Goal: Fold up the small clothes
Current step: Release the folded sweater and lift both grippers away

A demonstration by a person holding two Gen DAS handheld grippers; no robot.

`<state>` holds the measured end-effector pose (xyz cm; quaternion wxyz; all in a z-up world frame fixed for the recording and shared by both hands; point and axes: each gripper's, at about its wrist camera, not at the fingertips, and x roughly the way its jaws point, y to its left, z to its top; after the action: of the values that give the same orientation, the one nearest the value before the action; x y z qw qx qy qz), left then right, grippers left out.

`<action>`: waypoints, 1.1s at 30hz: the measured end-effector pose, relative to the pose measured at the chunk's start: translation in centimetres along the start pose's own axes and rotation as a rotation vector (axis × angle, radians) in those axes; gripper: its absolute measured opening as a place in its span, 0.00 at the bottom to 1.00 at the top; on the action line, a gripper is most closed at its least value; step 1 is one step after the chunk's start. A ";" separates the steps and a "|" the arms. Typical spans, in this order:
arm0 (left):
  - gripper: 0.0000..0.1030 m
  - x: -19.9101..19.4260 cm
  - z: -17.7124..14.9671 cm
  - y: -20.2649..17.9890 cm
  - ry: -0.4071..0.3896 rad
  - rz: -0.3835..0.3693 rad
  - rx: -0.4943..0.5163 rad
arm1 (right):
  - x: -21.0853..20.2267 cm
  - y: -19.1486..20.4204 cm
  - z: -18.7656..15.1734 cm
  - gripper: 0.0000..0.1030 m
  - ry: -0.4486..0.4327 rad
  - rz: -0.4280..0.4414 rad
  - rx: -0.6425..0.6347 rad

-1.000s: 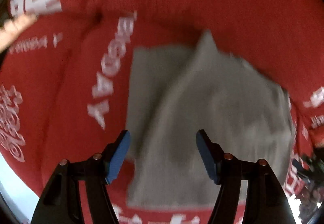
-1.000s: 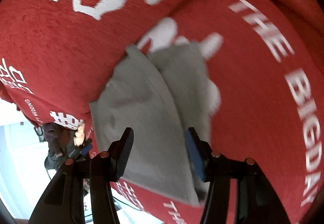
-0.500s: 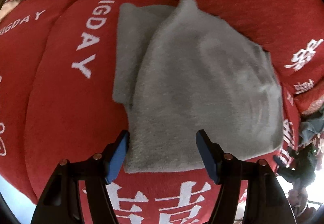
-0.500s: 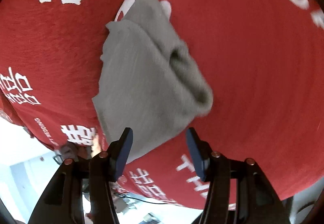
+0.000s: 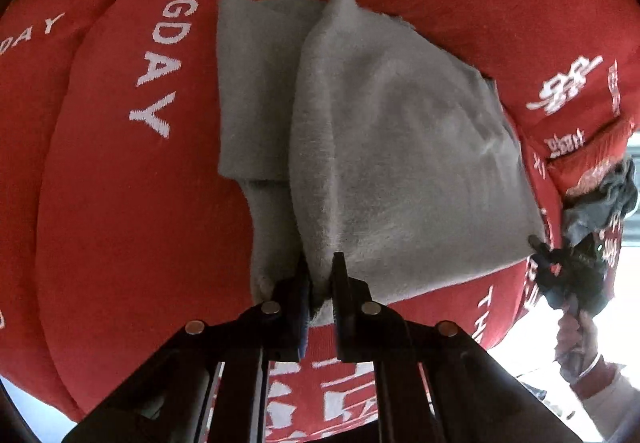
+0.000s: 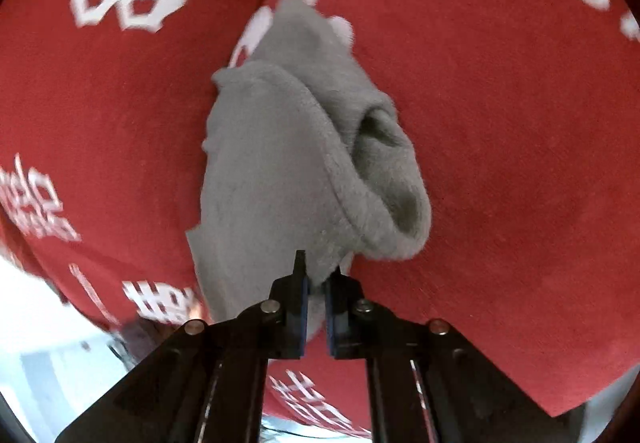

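Observation:
A small grey fleecy garment (image 5: pixel 400 147) lies partly folded on a red blanket (image 5: pixel 132 227) with white lettering. My left gripper (image 5: pixel 320 275) is shut on the garment's near edge, where a folded layer overlaps a lower one. In the right wrist view the same grey garment (image 6: pixel 272 179) shows bunched, with an open cuff at its right side. My right gripper (image 6: pixel 316 279) is shut on its near corner. The right gripper also shows small at the right edge of the left wrist view (image 5: pixel 538 245), at the garment's corner.
The red blanket (image 6: pixel 500 163) covers the whole padded surface and bulges in soft ridges. At the right edge of the left wrist view a dark grey cloth (image 5: pixel 604 203) lies past the blanket's edge, and the person's hand (image 5: pixel 576 343) shows there.
Both grippers were open above the garment. They have come down to its near edge and closed on the fabric, and the right side is bunched up.

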<state>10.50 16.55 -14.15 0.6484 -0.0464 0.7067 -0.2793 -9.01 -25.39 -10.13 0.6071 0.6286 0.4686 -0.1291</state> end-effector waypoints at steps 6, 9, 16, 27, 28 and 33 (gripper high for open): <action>0.10 1.9 -0.1 0.7 0.002 0.026 0.006 | 0.9 -2.8 0.7 0.07 0.034 -0.127 0.001; 0.10 1.1 -0.4 0.9 -0.026 0.054 0.018 | 1.1 -2.3 1.0 0.07 0.042 -0.144 -0.037; 0.10 -1.4 -1.9 1.6 -0.072 0.150 -0.016 | 0.4 1.1 -0.6 0.13 0.117 -0.211 -0.151; 0.10 -2.3 -3.7 3.5 -0.097 0.172 -0.090 | 13.4 8.5 -11.3 0.61 0.481 0.067 -0.220; 0.10 -2.3 -3.9 3.7 -0.102 0.170 -0.101 | 14.6 8.6 -12.0 0.61 0.500 0.081 -0.207; 0.26 -2.8 -4.6 4.7 -0.121 0.164 -0.141 | 19.6 8.3 -14.6 0.61 0.544 0.118 -0.121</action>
<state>7.96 23.26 -13.84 0.7055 -0.0508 0.6858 -0.1715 1.55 -2.57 -15.78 0.5018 0.6290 0.5838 0.1082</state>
